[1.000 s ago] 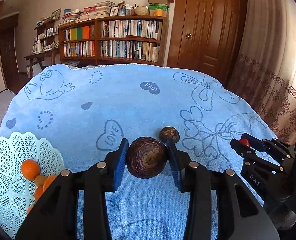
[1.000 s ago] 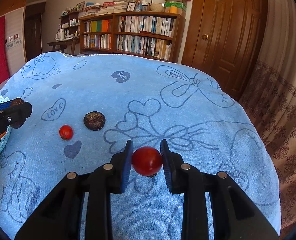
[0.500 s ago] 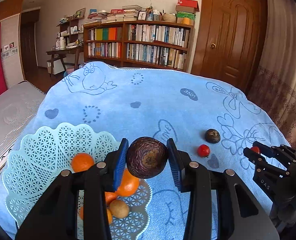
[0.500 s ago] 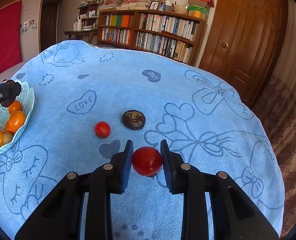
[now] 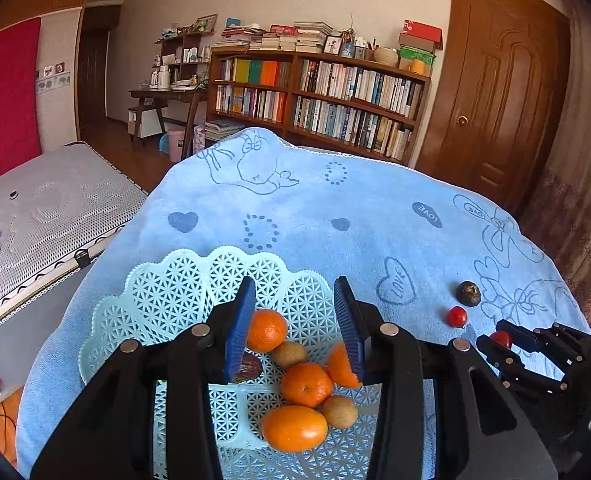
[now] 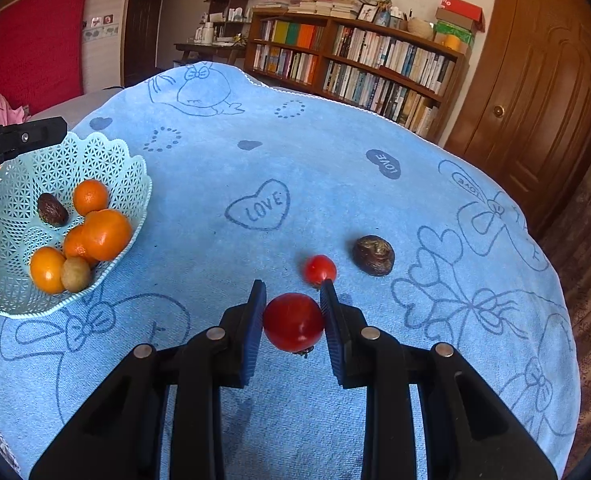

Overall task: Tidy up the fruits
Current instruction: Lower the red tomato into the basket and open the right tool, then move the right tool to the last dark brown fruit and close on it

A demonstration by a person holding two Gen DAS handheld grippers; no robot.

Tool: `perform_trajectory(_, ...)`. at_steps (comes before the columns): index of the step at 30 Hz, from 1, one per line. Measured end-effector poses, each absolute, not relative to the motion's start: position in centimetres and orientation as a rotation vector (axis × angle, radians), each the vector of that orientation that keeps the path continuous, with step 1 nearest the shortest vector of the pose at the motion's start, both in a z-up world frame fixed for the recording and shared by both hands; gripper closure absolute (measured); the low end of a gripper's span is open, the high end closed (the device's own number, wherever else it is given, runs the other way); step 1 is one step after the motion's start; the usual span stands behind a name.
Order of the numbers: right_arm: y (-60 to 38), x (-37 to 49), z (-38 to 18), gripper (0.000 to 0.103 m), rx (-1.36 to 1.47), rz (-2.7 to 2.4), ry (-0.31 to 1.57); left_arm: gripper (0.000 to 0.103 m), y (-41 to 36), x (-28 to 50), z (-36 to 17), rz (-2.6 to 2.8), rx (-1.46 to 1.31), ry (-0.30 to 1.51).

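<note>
The left gripper (image 5: 293,322) hangs over the pale green lattice basket (image 5: 167,296) with its blue pads spread wide and nothing between them; below it, inside the basket, lie several oranges (image 5: 306,384), two small tan-brown round fruits (image 5: 339,411), and a dark brown wrinkled fruit (image 6: 52,209) resting against the basket's near-left inner wall, its long axis running roughly from far-left to near-right in the right wrist view. The right gripper (image 6: 293,316) is clamped on a red tomato (image 6: 293,322), pads pressing its two sides, its stem end pointing downward toward the cloth; it is held above the blue towel (image 6: 335,140). Just beyond its right pad a smaller cherry tomato (image 6: 320,269) lies on the towel, and just beside that, to the right, a second dark wrinkled fruit (image 6: 373,255), long axis roughly left to right. Between these and the basket the towel is open; the basket sits near the towel's left edge.
</note>
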State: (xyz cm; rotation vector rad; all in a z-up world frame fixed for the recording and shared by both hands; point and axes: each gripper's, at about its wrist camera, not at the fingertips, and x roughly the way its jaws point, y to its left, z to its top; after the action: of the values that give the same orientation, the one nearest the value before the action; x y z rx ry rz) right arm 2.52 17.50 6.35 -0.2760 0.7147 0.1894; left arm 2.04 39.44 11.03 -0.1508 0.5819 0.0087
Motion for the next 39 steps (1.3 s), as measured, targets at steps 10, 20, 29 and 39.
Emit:
perform_trajectory(10, 21.8, 2.6, 8.1, 0.075, -0.199, 0.382, 0.754, 0.018, 42.6, 0.9, 12.9, 0.074, -0.221, 0.511)
perform_trajectory(20, 28.4, 2.8, 8.7, 0.075, -0.215, 0.538, 0.769, 0.005, 43.6, 0.1, 14.0, 0.139, -0.201, 0.455)
perform_trajectory(29, 30.6, 4.2, 9.0, 0.061, -0.106, 0.628, 0.813, 0.004, 44.6, -0.3, 14.4, 0.139, -0.222, 0.443)
perform_trajectory(39, 29.0, 4.7, 8.8, 0.055, -0.074, 0.574, 0.803, 0.004, 44.3, -0.3, 14.4, 0.132, -0.216, 0.442)
